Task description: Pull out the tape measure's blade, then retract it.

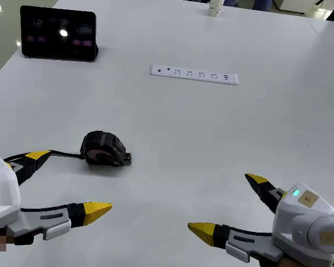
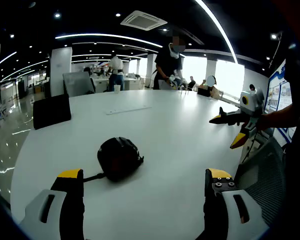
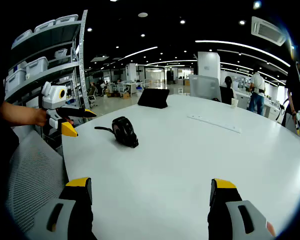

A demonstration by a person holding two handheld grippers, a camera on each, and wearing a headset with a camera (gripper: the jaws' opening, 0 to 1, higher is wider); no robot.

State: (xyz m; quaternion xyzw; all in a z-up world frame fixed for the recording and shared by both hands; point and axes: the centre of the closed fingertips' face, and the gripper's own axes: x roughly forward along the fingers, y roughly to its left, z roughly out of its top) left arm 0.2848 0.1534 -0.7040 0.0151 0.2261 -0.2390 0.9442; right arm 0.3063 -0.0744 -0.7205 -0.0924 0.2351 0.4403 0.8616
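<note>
A black tape measure (image 1: 104, 148) lies on the white table (image 1: 211, 122), its wrist strap trailing to the left and its blade fully inside the case. My left gripper (image 1: 70, 182) stands open at the lower left, just short of the tape measure (image 2: 119, 157), with nothing between its yellow-tipped fingers. At the lower right my right gripper (image 1: 228, 204) is open too, well apart from the tape measure (image 3: 124, 131). The left gripper (image 3: 74, 121) comes into the right gripper view from the left, and the right gripper (image 2: 229, 131) into the left gripper view from the right.
A white power strip (image 1: 193, 74) lies across the table's middle, further back. A dark tablet (image 1: 58, 33) stands propped at the back left. A white cup (image 1: 214, 8) is at the far edge. People stand beyond the table (image 2: 171, 60).
</note>
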